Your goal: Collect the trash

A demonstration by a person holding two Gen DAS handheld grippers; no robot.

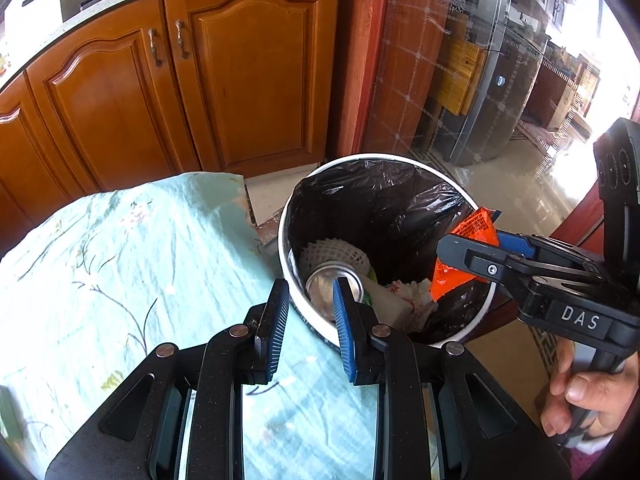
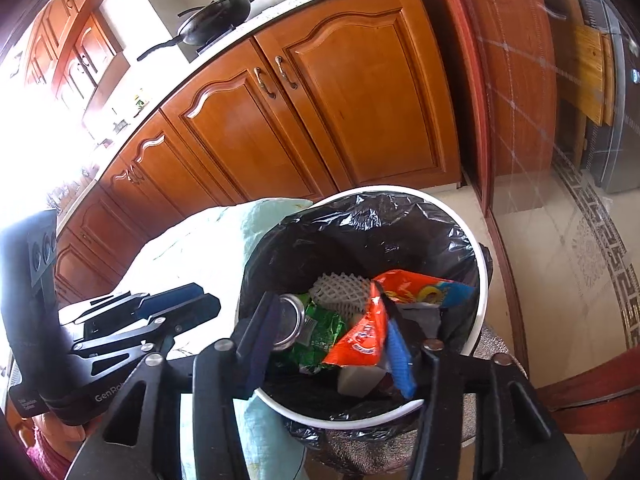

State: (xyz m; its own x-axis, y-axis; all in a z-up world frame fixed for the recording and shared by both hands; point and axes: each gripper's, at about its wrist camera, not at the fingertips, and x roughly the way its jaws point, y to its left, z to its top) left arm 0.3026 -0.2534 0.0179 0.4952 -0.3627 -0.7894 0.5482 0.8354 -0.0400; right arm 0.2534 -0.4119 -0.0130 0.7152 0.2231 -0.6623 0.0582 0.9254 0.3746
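Observation:
A white trash bin [image 1: 288, 276] [image 2: 486, 280] lined with a black bag stands beside the table. In it lie a metal can [image 1: 332, 280] [image 2: 288, 320], white foam netting [image 1: 332, 254] [image 2: 340, 288], a green wrapper [image 2: 324, 328] and crumpled paper [image 1: 408, 296]. My right gripper [image 1: 460, 248] [image 2: 328, 332] is open over the bin's mouth. An orange snack wrapper [image 1: 472, 228] [image 2: 360, 336] rests against its right finger [image 2: 398, 348], between the jaws. My left gripper [image 1: 310, 320] [image 2: 188, 304] is open and empty, over the table edge next to the bin.
A table with a pale green flowered cloth [image 1: 120, 264] [image 2: 208, 228] is left of the bin. Wooden kitchen cabinets [image 1: 200, 80] [image 2: 320, 100] stand behind, with a black pan [image 2: 216, 20] on the counter. A glass door [image 1: 460, 80] is at right. Tiled floor [image 2: 560, 248] surrounds the bin.

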